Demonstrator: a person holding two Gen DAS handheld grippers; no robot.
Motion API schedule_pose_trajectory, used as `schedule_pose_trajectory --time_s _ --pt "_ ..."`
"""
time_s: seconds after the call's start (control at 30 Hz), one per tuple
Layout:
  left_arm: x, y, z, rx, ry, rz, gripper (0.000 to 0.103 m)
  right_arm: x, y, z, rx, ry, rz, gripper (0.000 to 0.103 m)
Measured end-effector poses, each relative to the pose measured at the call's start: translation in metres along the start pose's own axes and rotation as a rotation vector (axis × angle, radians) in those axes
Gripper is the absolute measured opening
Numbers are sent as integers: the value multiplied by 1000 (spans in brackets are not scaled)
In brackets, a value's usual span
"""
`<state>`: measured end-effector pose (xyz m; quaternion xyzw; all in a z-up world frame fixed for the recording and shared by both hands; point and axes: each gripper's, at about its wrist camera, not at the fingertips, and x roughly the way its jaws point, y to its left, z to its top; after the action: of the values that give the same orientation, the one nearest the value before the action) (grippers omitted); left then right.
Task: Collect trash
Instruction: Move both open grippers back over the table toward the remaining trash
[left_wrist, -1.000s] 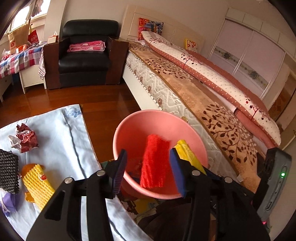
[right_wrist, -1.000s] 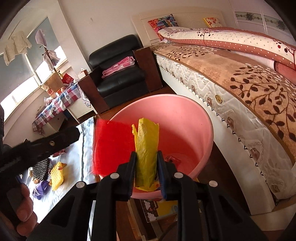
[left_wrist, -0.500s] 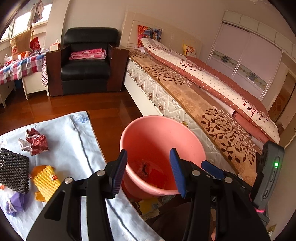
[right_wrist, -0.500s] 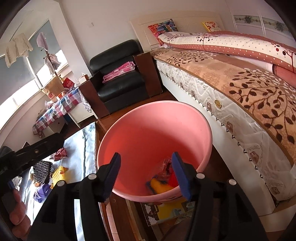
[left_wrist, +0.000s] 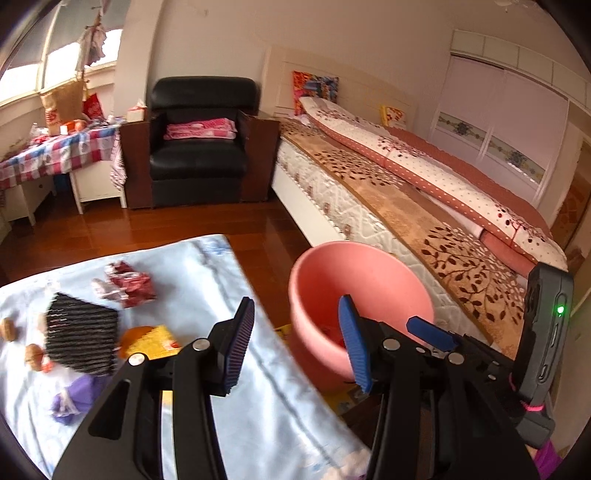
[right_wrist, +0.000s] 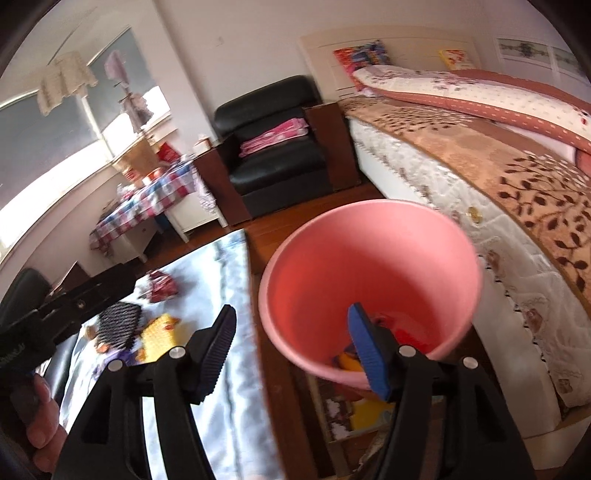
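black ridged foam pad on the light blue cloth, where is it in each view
Left wrist view: the black ridged foam pad lies at lower left on the light blue cloth, just left of the yellow foam net.
Right wrist view: it is smaller, at left of centre, partly behind the left claw's black arm.
Shared landmark: the pink bucket stands to the pad's right in both views.
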<state>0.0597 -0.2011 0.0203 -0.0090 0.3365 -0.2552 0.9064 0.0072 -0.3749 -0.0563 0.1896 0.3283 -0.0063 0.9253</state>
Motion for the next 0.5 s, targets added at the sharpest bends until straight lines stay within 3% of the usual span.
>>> schedule_pose_trajectory --time_s 0.17,0.3,0.5 --pt "-19 28 -8 -25 -12 70 48 7 43 -7 -69 28 54 63" --pt "-31 49 -19 -49 -11 109 48 15 74 -16 -163 80 41 63" --pt "-46 76 -33 -83 -5 133 48 20 108 -29 -242 104 68 63"
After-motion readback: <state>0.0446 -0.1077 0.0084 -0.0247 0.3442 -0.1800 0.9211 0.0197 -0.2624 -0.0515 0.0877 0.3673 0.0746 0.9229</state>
